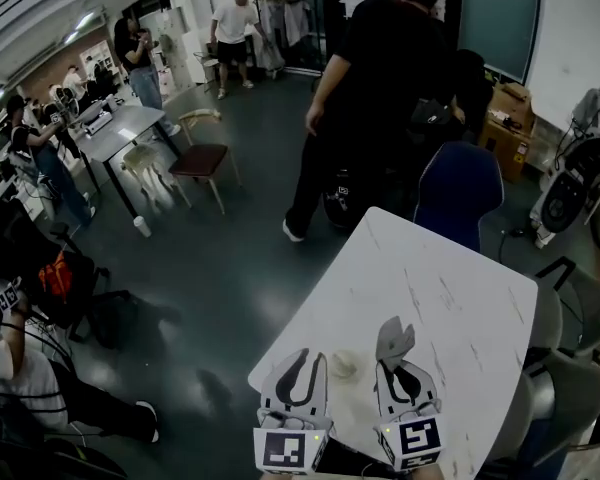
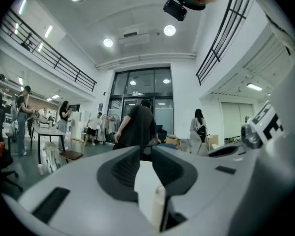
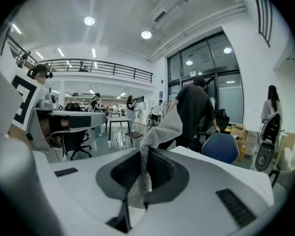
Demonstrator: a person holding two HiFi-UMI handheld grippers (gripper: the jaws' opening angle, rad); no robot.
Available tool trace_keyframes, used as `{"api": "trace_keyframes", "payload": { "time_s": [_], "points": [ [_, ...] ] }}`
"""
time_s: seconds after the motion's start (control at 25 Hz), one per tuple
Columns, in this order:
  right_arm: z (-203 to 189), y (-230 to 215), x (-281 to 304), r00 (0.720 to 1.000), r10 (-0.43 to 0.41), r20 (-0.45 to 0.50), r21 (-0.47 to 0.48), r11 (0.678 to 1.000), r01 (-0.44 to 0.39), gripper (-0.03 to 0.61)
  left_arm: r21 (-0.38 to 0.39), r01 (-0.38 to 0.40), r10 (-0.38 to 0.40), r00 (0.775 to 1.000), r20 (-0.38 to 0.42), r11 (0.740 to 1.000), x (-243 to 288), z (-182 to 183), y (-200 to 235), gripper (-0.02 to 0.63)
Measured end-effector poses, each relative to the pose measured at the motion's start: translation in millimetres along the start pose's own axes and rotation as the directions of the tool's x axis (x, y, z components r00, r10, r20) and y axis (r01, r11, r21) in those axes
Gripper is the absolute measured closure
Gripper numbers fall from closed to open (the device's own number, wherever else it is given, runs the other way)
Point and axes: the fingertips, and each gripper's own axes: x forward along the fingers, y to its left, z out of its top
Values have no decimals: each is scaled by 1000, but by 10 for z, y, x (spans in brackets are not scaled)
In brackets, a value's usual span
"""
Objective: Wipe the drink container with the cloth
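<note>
At the near left edge of the worktop (image 1: 450, 298), the drink container (image 1: 342, 365) shows as a small pale thing of unclear type. It lies between the two claws, just beside the left claw's right-hand jaw; can't tell if they touch.

Left claw (image 1: 302, 358): jaws drawn almost together. A white sliver shows in the gap in the left gripper view, which could be the container's wall or the worktop below. Can't tell which, so I count nothing as firmly held.

Right claw (image 1: 400, 370): clamped on the grey knit cloth (image 1: 392, 336), with a loose end flopping out past the tips.

Step in hand, as I judge it: bringing the cloth to the container, no wiping contact yet.

Doing it well:
- The container looks light and sits close to the worktop edge, so steady it with the left claw before any rubbing or it will likely skid off.
- Grip it low and gently; the wall may crush.
- Use the cloth's free end, not the claw tips, against the surface.
- Wipe in short strokes towards the middle of the worktop, then turn the container to reach every side.
- Keep the pinch on the cloth tight, since it is held by a narrow fold.

Writing: no brand, label or text readable on the container or cloth. Only black-and-white square marker patterns show, on the left cube (image 1: 285, 450) and the right cube (image 1: 412, 438).
</note>
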Motion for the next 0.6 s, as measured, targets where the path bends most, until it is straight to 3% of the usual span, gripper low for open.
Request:
{"api": "trace_keyframes", "payload": {
  "time_s": [0.6],
  "points": [
    [30, 57, -102, 999, -6, 46, 17, 1000, 5, 546, -22, -17, 16, 1000, -18, 1000, -113, -46, -116, 535]
  ]
}}
